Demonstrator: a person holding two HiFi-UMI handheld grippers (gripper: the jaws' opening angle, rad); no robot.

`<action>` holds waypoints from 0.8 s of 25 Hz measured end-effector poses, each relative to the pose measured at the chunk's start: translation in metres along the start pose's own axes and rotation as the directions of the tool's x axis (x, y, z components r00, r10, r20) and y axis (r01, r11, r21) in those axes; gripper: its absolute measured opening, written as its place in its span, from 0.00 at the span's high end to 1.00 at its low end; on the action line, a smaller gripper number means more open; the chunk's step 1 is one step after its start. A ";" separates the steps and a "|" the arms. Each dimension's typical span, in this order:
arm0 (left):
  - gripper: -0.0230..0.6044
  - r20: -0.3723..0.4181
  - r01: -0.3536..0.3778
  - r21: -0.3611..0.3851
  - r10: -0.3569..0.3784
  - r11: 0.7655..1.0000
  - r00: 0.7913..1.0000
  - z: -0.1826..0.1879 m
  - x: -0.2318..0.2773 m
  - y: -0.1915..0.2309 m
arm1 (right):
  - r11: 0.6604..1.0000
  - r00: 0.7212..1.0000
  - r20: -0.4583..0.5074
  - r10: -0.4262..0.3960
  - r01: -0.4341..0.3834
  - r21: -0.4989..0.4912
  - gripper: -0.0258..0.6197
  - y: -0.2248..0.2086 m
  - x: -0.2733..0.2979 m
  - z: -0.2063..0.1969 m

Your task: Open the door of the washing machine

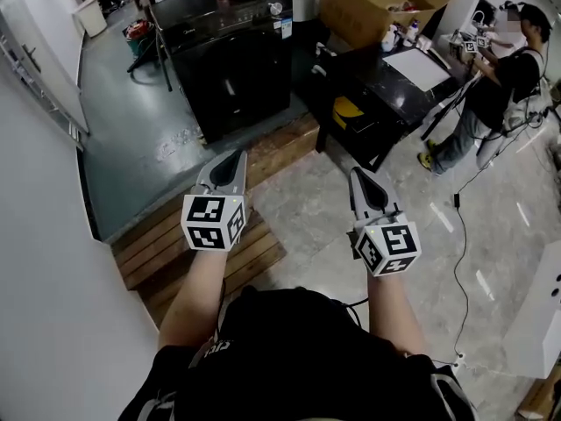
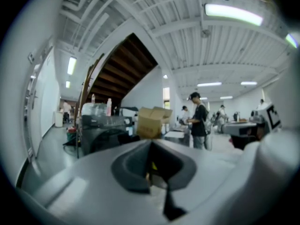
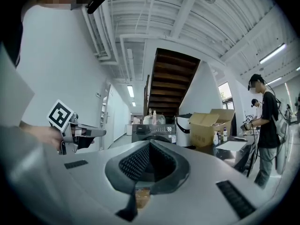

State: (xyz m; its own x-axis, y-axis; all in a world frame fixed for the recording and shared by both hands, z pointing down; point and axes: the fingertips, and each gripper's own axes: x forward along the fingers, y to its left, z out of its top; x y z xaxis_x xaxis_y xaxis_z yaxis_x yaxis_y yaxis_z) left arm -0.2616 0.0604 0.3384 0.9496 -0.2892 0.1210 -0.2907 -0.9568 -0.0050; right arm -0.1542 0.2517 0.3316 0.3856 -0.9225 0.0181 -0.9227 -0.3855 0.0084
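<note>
- A big open box of brown cardboard [image 1: 372, 7] stands at the far end of a glossy black table [image 1: 386, 82].
- A white rectangular sheet [image 1: 419, 67] lies flat on this table, near the box.
- A person in a black shirt and grey trousers [image 1: 504, 82] stands just beside the table.
- Brown wooden planks [image 1: 166, 235] lie on the floor.
- A thin black cable [image 1: 462, 261] runs over the pale stone tiles.
- A dark brown wooden staircase [image 3: 171, 76] rises in the background.

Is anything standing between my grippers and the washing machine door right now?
Nothing visible does. Between the shut, empty left gripper and right gripper and the washing machine lie only the wooden boards and the floor. The black table stands off to the right, clear of the path.
</note>
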 end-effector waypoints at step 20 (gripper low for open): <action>0.95 -0.023 0.100 0.010 -0.100 0.995 0.995 -0.014 0.040 -0.092 | 0.993 0.998 -0.049 0.025 -0.019 0.115 0.96 -0.048 -0.046 -0.031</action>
State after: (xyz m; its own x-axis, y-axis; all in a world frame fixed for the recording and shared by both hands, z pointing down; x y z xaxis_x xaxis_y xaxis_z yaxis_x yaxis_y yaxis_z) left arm -0.1983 0.1372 0.3579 0.9710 -0.1911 0.1436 -0.1927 -0.9812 -0.0027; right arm -0.1281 0.3135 0.3618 0.3620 -0.9297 0.0675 -0.9238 -0.3675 -0.1071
